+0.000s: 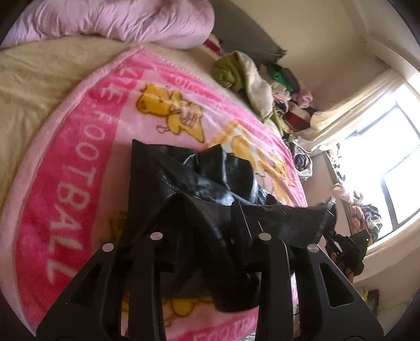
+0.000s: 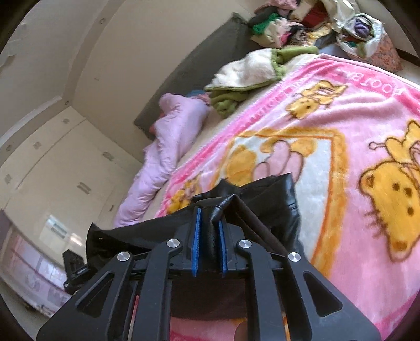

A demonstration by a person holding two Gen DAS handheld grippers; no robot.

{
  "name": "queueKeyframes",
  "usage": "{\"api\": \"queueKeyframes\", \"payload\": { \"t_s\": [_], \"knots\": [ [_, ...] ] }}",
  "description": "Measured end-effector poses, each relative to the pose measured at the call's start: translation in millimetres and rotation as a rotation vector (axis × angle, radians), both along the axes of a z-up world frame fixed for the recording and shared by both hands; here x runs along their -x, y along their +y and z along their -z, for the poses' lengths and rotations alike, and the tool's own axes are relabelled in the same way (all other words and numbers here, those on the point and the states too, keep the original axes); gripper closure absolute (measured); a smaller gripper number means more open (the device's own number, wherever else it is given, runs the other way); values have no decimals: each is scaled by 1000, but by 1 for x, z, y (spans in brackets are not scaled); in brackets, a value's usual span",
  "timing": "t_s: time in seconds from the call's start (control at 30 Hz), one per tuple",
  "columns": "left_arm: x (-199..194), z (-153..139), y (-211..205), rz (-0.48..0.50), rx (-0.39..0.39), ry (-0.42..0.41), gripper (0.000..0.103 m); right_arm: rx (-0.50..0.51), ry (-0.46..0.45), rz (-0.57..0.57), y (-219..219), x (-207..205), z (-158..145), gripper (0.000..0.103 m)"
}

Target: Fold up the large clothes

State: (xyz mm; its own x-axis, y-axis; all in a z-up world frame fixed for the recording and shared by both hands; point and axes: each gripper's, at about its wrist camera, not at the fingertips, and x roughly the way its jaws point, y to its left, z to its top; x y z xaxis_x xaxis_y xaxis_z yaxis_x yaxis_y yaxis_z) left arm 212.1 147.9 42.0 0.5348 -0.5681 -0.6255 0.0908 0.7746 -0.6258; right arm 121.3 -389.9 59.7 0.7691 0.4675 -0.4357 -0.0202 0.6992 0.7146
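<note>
A shiny black leather-like garment point(image 1: 194, 181) hangs over the pink cartoon blanket point(image 1: 78, 147) on the bed. My left gripper point(image 1: 210, 223) is shut on a bunched fold of it and holds it up; the fabric drapes over the fingers and hides the tips. In the right wrist view my right gripper point(image 2: 210, 217) is shut on another edge of the black garment point(image 2: 265, 194), pinched between the blue pads point(image 2: 196, 236). The cloth stretches taut between both grippers. The other gripper shows at the right edge of the left view point(image 1: 346, 249) and at the lower left of the right view point(image 2: 76, 265).
A pink quilt point(image 1: 118, 18) lies bunched at the head of the bed. A green and cream blanket point(image 2: 244, 76) and a pile of mixed clothes point(image 2: 288, 23) sit along the far side. A bright window point(image 1: 388, 168) and cupboards point(image 2: 52, 162) line the walls.
</note>
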Motion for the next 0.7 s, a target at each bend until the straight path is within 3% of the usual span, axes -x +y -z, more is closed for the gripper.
{"api": "queueKeyframes", "payload": {
  "t_s": [0.2, 0.37, 0.57, 0.63, 0.7],
  "knots": [
    [-21, 19, 2, -41, -12, 36, 74, 10, 117, 26, -3, -41, 36, 87],
    [-22, 18, 6, -78, -28, 4, 63, 24, 162, 39, 0, -58, 52, 84],
    [-15, 11, -1, -63, -123, -65, 62, 78, 148, 72, -2, -60, 50, 48],
    [-16, 13, -8, -48, -193, -79, 62, 108, 112, 81, -4, -56, 44, 47],
    [-21, 20, -17, -33, -271, -81, 55, 185, 78, 93, -2, -51, 37, 45]
  ]
}}
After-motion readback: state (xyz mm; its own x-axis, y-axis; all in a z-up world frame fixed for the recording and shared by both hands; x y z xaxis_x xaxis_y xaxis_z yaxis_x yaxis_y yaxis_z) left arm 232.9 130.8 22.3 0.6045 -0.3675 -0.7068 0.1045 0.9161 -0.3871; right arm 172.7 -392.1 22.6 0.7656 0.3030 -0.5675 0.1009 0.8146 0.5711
